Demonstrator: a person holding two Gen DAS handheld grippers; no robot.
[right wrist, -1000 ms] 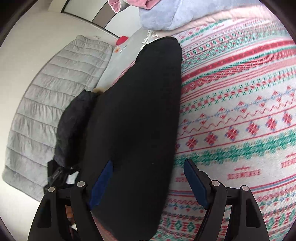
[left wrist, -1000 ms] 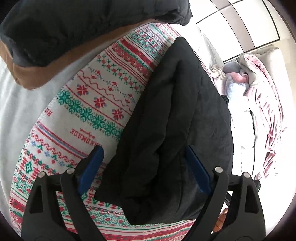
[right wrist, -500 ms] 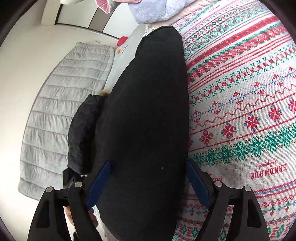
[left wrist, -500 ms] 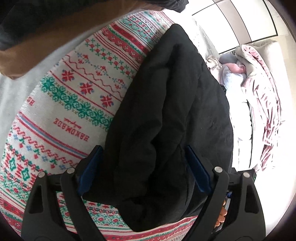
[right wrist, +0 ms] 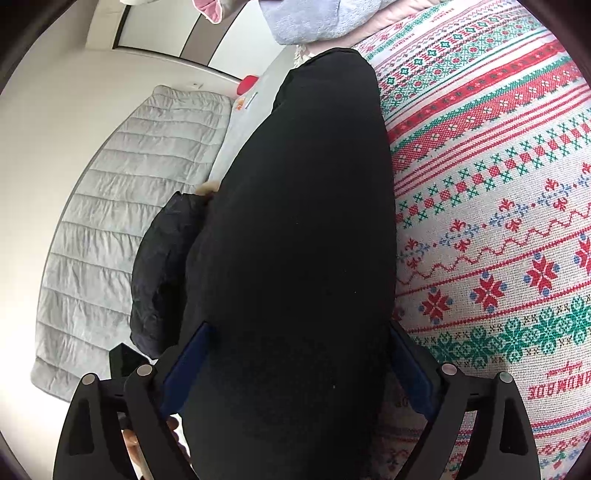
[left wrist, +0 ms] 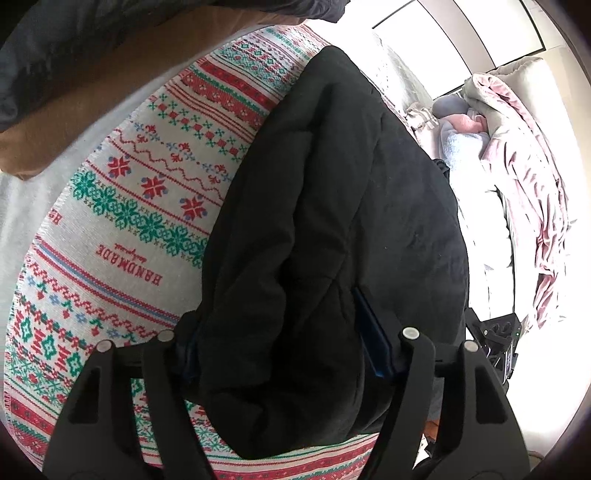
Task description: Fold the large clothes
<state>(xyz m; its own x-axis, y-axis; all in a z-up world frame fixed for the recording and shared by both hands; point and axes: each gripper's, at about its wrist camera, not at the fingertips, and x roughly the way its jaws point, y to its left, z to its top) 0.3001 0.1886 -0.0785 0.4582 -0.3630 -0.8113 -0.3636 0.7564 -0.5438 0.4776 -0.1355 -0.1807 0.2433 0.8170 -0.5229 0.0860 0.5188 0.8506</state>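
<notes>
Black padded jacket (left wrist: 332, 229) lay in a long bundle on the patterned blanket (left wrist: 122, 221), red-green-white knit print with "HANDMADE" lettering. In the left wrist view the left gripper (left wrist: 284, 343) straddled the near end of the jacket; its fingers (left wrist: 373, 347) were closing, blue pads sunk into the bulky fabric on both sides, pinching the jacket. Fabric bulged up and forward between them.

In the right wrist view the right gripper (right wrist: 295, 369) sat over the same jacket (right wrist: 303, 221), the smooth black surface filling the gap between its fingers (right wrist: 188, 354). Those fingers were spreading; blue pads stood at the jacket's two edges, and whether they pressed on it could not be told. A puffy dark fold of the jacket hung off the blanket's left side, above a grey quilted mat (right wrist: 122, 206) on the floor.

Background, left view: pink crumpled bedding (left wrist: 517, 177) and a pale blue cloth (left wrist: 461, 147) at right, brown and dark fabric (left wrist: 74, 92) along the top left. Right view: grey-blue cloth (right wrist: 314, 18) at the top edge, a small red thing (right wrist: 247, 85) near the mat.
</notes>
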